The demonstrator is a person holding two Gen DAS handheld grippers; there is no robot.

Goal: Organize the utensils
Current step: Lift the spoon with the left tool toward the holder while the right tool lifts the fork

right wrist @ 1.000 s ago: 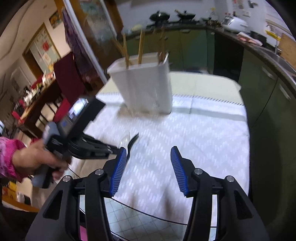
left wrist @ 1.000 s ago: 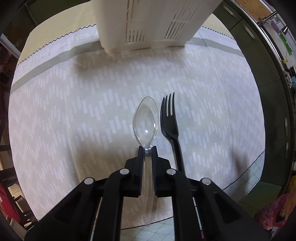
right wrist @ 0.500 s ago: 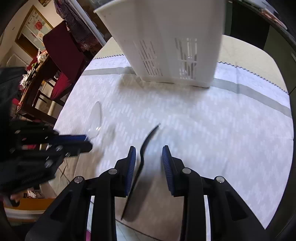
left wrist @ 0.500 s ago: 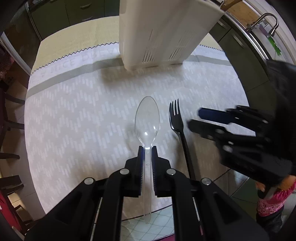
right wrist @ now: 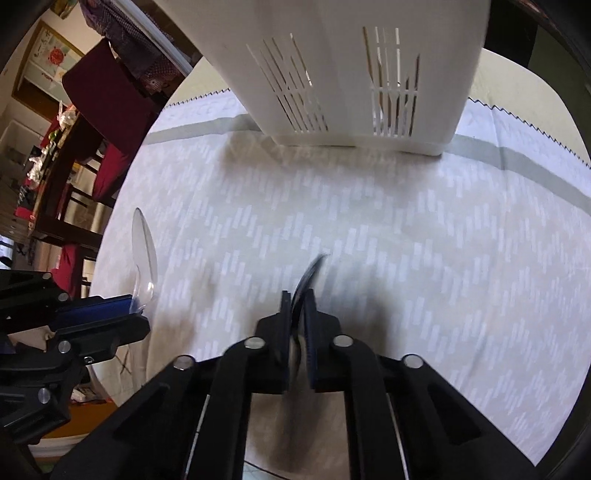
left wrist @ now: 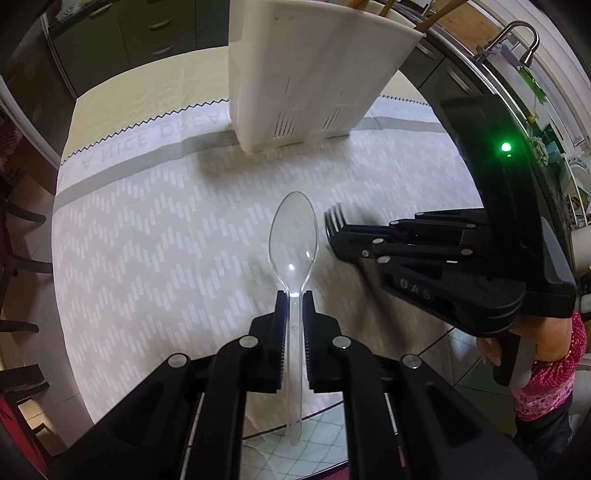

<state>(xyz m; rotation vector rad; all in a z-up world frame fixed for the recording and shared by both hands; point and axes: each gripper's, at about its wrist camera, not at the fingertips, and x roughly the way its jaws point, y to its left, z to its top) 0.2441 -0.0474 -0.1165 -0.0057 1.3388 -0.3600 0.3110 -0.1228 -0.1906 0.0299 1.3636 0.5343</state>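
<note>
The left gripper (left wrist: 294, 308) has its jaws drawn narrow around the neck of a clear plastic spoon (left wrist: 294, 230). The spoon's bowl sticks out straight ahead of the fingertips, hollow side up, and its handle runs back between the fingers toward the camera, ending past the table's near edge over the tiled floor. The blue ribbed pads (left wrist: 281, 314) press on either side of the stem.

The right gripper (right wrist: 298, 306) is also pinched nearly closed, on a black plastic fork (right wrist: 308, 275). The fork juts forward and slightly to the right from between its fingers, blurred in the right wrist view. In the left wrist view the right gripper comes in from the right side, and only the fork's tines (left wrist: 333, 218) show beyond its fingertips, just to the right of the spoon's bowl. Whether the fork touches the cloth cannot be told.

A white slotted utensil caddy (left wrist: 303, 74) stands upright ahead of both grippers, well beyond the spoon and fork, on a pale patterned tablecloth (left wrist: 147, 240). Wooden chopsticks (left wrist: 428, 14) poke out of its top on the far right side. To the left of the right gripper, the left one shows from the side with the spoon bowl rising ahead of it.
</note>
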